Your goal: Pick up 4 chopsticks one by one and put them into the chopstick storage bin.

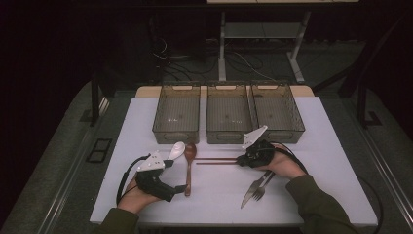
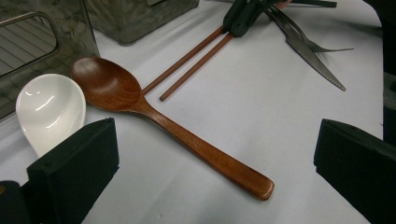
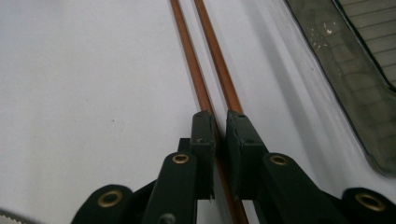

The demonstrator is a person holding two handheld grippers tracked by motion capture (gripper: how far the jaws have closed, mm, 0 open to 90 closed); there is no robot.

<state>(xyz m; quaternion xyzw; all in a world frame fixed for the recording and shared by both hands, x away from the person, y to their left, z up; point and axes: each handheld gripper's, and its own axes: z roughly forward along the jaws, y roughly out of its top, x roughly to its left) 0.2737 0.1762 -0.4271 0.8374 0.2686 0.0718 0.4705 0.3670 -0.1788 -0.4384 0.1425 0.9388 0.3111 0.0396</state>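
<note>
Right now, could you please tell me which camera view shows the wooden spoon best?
The left gripper view: the wooden spoon lies whole and close, bowl to handle end, beside the white spoon. The high view shows it small; the right gripper view looks along the chopsticks instead.

Left forearm enters from near-left edge, hand wrapped around left tongs (image 1: pixel 181 188), body angled to right and a little near, low over tabletop (image 1: pixel 311 146). Its jaws stand wide apart, nothing between them. Right forearm, dark green sleeve, enters from near-right, angled to far-left. Right tongs (image 3: pixel 220 122) point left, low at tabletop, jaws drawn almost together with one thin chopstick (image 3: pixel 201 93) pinched between.
</note>
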